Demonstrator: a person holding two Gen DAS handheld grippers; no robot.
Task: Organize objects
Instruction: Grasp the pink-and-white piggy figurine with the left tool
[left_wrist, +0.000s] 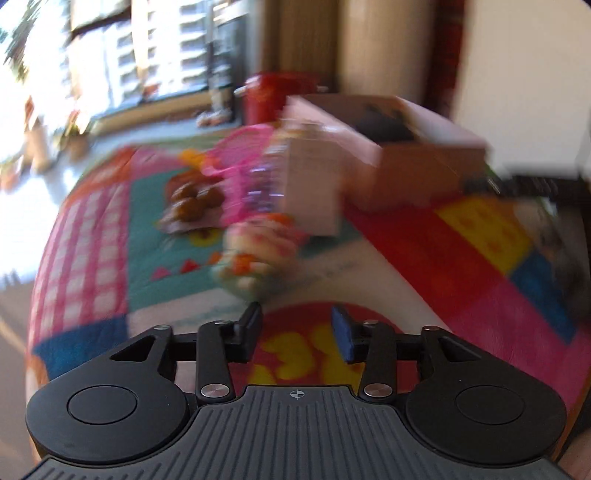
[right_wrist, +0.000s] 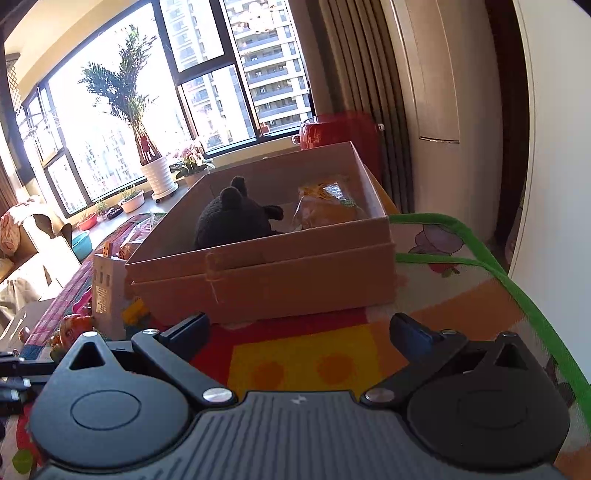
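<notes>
A brown cardboard box (right_wrist: 266, 273) sits on a colourful play mat (right_wrist: 306, 354). In it lie a black plush toy (right_wrist: 231, 218) and a packet of orange snacks (right_wrist: 325, 206). My right gripper (right_wrist: 303, 332) is open and empty, just in front of the box. In the blurred left wrist view the box (left_wrist: 406, 162) is at the upper right. Before it lie a pale plush toy (left_wrist: 255, 247), a pink toy (left_wrist: 240, 166), a white carton (left_wrist: 310, 184) and a bag of brown balls (left_wrist: 192, 199). My left gripper (left_wrist: 295, 332) is open and empty above the mat, short of the plush toy.
A red glass vase (right_wrist: 340, 129) stands behind the box. A white carton (right_wrist: 107, 291) and small toys (right_wrist: 74, 328) lie left of the box. Potted plants (right_wrist: 159, 177) line the window sill. The mat's green edge (right_wrist: 517, 295) runs on the right, near a wall.
</notes>
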